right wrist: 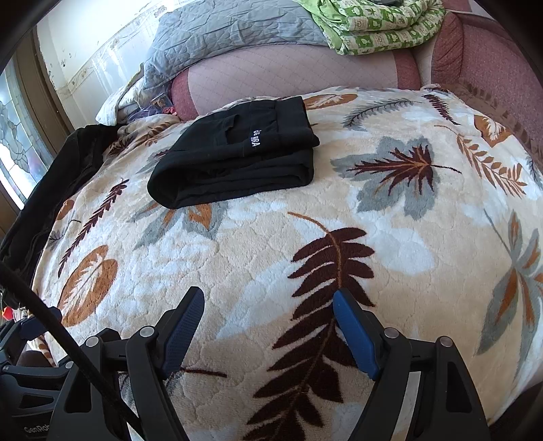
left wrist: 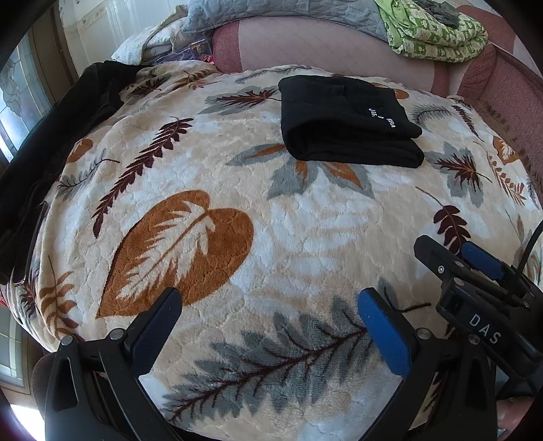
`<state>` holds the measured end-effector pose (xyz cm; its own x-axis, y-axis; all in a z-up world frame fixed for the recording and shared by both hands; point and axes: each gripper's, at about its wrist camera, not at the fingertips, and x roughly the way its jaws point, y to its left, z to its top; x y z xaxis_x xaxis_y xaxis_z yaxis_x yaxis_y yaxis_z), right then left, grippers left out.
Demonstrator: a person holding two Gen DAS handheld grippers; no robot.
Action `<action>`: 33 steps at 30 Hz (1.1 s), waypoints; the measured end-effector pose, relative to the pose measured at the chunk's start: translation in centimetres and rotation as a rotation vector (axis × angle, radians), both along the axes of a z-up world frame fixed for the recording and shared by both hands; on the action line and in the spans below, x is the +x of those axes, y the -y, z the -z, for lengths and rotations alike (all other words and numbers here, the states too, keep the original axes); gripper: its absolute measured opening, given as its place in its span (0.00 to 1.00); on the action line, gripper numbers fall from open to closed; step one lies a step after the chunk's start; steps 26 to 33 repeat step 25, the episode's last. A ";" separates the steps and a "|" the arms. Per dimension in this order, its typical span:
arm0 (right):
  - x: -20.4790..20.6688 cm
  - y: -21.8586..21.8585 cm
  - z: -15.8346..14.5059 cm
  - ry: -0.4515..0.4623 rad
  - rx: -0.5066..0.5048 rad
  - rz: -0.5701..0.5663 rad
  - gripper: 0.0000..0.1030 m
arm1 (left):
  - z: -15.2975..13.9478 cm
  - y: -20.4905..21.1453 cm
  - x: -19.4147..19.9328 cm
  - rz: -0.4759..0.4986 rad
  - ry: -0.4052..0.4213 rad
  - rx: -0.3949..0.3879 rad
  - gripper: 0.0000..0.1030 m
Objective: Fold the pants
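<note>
The black pants (left wrist: 346, 125) lie folded into a compact rectangle with white lettering on top, on the far part of the leaf-print blanket (left wrist: 237, 210). They also show in the right wrist view (right wrist: 234, 159). My left gripper (left wrist: 269, 305) is open and empty, low over the blanket's near edge, well short of the pants. My right gripper (right wrist: 268, 305) is open and empty too, over a dark leaf print. The right gripper also shows in the left wrist view (left wrist: 451, 251) at the right edge.
Another black garment (left wrist: 61, 135) hangs along the blanket's left edge. A pink sofa back (right wrist: 292, 78) rises behind, with a grey quilt (right wrist: 220, 30) and a green patterned blanket (right wrist: 376, 23) piled on it. A window is at the left.
</note>
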<state>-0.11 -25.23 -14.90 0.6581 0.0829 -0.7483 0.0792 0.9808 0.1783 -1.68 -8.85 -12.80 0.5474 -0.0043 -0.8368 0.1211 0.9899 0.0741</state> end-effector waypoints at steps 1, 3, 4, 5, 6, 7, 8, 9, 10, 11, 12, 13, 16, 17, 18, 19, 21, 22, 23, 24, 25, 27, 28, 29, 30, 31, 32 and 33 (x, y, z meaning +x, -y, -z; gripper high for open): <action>0.0 0.0 0.0 0.000 0.000 0.000 0.80 | 0.0 0.0 0.0 0.000 -0.001 0.000 1.00; 0.0 0.0 0.0 -0.001 -0.001 0.000 0.80 | 0.1 0.0 0.1 -0.001 -0.006 -0.002 1.00; 0.0 0.0 0.0 0.000 0.000 0.000 0.80 | 0.3 -0.1 0.1 -0.002 -0.010 -0.004 1.00; 0.0 0.0 0.0 0.000 0.000 0.001 0.80 | 0.3 -0.1 0.1 -0.001 -0.013 -0.006 1.00; 0.0 0.0 0.0 0.000 -0.001 0.001 0.80 | 0.4 -0.1 0.2 -0.002 -0.015 -0.008 1.00; 0.0 0.0 0.0 0.000 -0.001 0.002 0.80 | 0.4 -0.2 0.2 -0.003 -0.017 -0.010 1.00; 0.0 0.0 0.0 0.000 0.000 0.001 0.80 | 0.4 -0.2 0.2 -0.004 -0.018 -0.010 1.00; 0.0 0.0 0.0 0.000 -0.001 0.001 0.81 | 0.4 -0.2 0.3 -0.004 -0.019 -0.010 1.00; 0.0 0.0 0.1 0.000 -0.001 0.000 0.81 | 0.4 -0.2 0.3 -0.005 -0.020 -0.010 1.00; 0.0 0.0 0.1 0.000 -0.001 0.001 0.81 | 0.4 -0.2 0.3 -0.005 -0.021 -0.011 1.00; 0.0 0.0 0.1 0.000 -0.001 0.001 0.81 | 0.4 -0.3 0.3 -0.005 -0.022 -0.012 1.00; 0.0 -0.1 0.1 0.000 -0.001 0.001 0.81 | 0.4 -0.3 0.4 -0.005 -0.023 -0.014 1.00; 0.0 -0.1 0.1 0.000 -0.003 0.000 0.81 | 0.5 -0.3 0.4 -0.006 -0.024 -0.016 1.00; 0.0 -0.1 0.1 0.000 -0.004 0.000 0.81 | 0.5 -0.3 0.4 -0.006 -0.023 -0.015 1.00; 0.0 -0.1 0.1 0.000 -0.004 0.000 0.81 | 0.4 -0.3 0.4 -0.006 -0.021 -0.015 1.00; 0.0 -0.1 0.1 0.001 -0.004 0.000 0.81 | 0.4 -0.3 0.4 -0.006 -0.017 -0.012 1.00; 0.1 0.0 0.1 0.001 -0.004 -0.001 0.81 | 0.4 -0.4 0.4 -0.012 -0.007 -0.004 1.00; 0.0 0.0 0.1 0.000 -0.003 -0.001 0.82 | 0.3 -0.3 0.3 -0.013 -0.002 -0.001 1.00; 0.1 0.0 0.1 0.001 -0.004 0.000 0.82 | 0.3 -0.4 0.4 -0.010 -0.004 -0.005 1.00; 0.1 0.0 0.1 0.001 -0.005 -0.001 0.82 | 0.3 -0.4 0.5 -0.010 -0.008 -0.012 1.00; 0.1 0.0 0.1 0.001 -0.005 -0.001 0.82 | 0.3 -0.4 0.5 -0.010 -0.012 -0.018 1.00; 0.1 0.0 0.1 0.001 -0.005 -0.001 0.82 | 0.3 -0.4 0.5 -0.010 -0.012 -0.018 1.00; 0.1 0.0 0.1 0.001 -0.005 -0.001 0.82 | 0.3 -0.4 0.5 -0.010 -0.012 -0.018 1.00; 0.1 0.0 0.1 0.001 -0.005 -0.001 0.82 | 0.3 -0.4 0.5 -0.010 -0.012 -0.018 1.00; 0.1 0.0 0.1 0.001 -0.005 -0.001 0.82 | 0.3 -0.4 0.5 -0.010 -0.012 -0.018 1.00; 0.1 0.0 0.1 0.001 -0.005 -0.001 0.82 | 0.3 -0.4 0.5 -0.010 -0.012 -0.018 1.00; 0.1 0.0 0.1 0.001 -0.005 -0.001 0.82 | 0.3 -0.4 0.5 -0.010 -0.012 -0.018 1.00; 0.1 0.0 0.1 0.001 -0.005 -0.001 0.82 | 0.3 -0.4 0.5 -0.010 -0.012 -0.018 1.00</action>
